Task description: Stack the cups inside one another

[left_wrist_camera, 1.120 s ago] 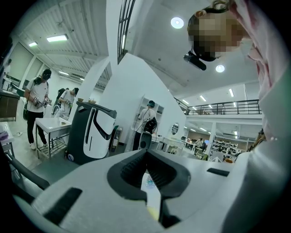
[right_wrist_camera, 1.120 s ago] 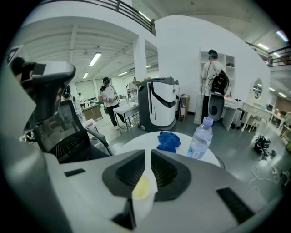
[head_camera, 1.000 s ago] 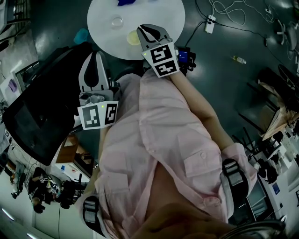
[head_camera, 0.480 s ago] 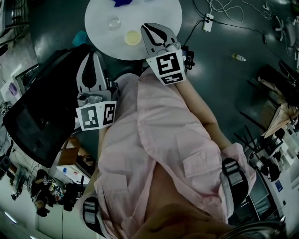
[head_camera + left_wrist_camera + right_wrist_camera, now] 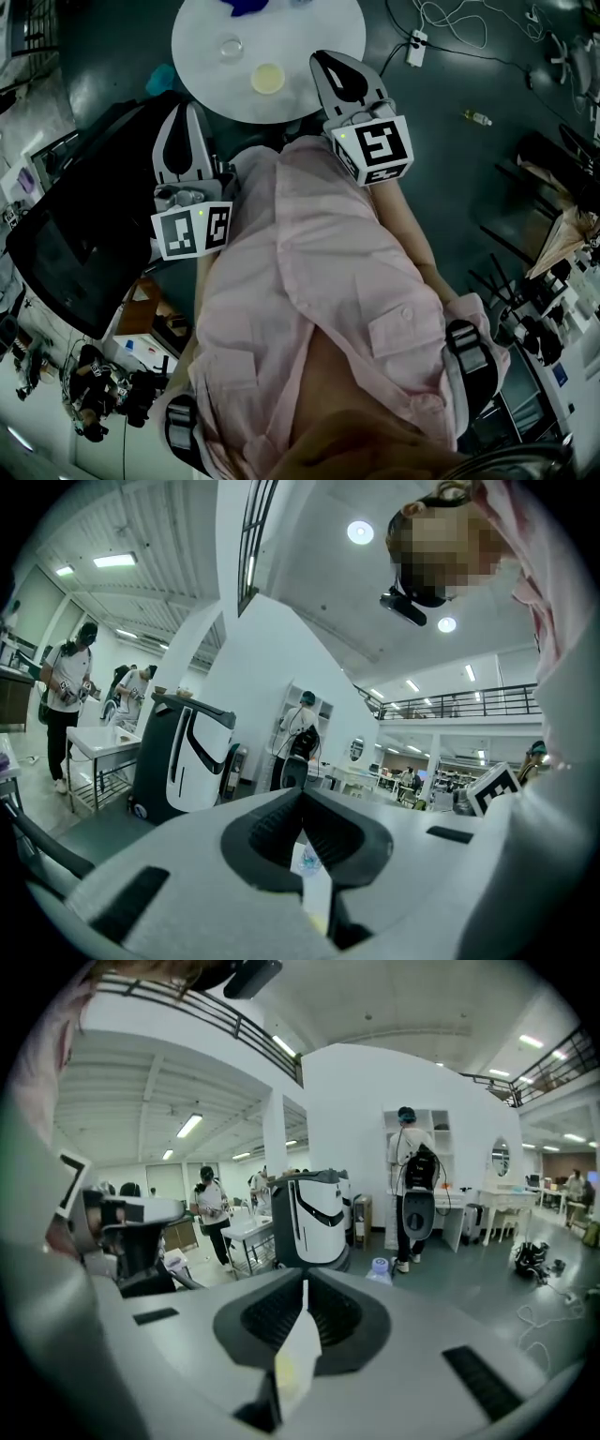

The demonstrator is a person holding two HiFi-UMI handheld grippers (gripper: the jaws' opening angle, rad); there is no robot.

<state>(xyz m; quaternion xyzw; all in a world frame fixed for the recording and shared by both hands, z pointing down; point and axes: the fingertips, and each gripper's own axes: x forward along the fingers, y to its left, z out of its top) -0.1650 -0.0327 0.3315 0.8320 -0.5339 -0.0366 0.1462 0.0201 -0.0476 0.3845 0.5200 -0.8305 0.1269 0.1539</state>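
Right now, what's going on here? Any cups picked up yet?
No, none yet. A person in a pink shirt stands at a round white table with a hand-held gripper in each hand. The left hand-held gripper and the right hand-held gripper both have their jaws shut on nothing, near the table's near edge. A clear cup and a yellow cup sit apart on the table, not nested. A blue thing at the far edge is cut off.

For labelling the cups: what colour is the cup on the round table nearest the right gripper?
Pale yellow; the cup shows best in the head view.
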